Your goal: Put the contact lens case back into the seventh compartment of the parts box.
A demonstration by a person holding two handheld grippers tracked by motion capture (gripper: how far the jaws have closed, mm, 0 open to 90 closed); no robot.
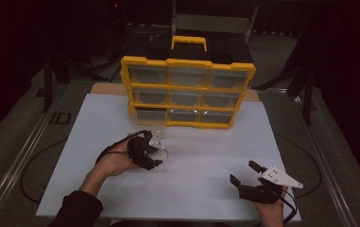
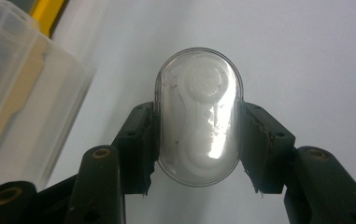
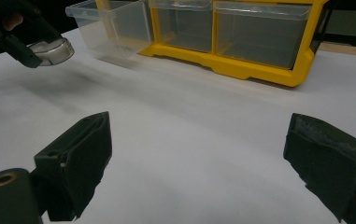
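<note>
A yellow-framed organizer [image 1: 187, 90] with three rows of clear drawers and a yellow carry handle [image 1: 189, 41] stands at the far side of a white board [image 1: 201, 161] that covers the table. Its bottom-left drawer [image 3: 112, 25] is pulled out toward the person, so its clear walls stick forward of the yellow frame; the other drawers sit flush. Just in front of that open drawer, the left gripper [image 1: 155, 152] is clamped on a small clear oval case [image 2: 198, 116] with a white part inside, its two black jaws pressing the case's long sides. In the left gripper view the case shows above the white board, with the pulled-out drawer's clear wall [image 2: 21, 93] close by at the left edge and a strip of the organizer's yellow frame beyond it. From the right gripper view, the case looks lifted slightly off the board, with a soft shadow beneath it, near the front corner of the open drawer. The right gripper [image 1: 246, 173] rests well apart from the organizer, near the board's near-right corner, with its jaws spread wide and nothing between them; the grey three-cornered plate [image 1: 281, 177] sits on top of it. Between this gripper and the organizer the board lies bare. Dark floor and black stand legs [image 1: 50, 80] surround the table.
</note>
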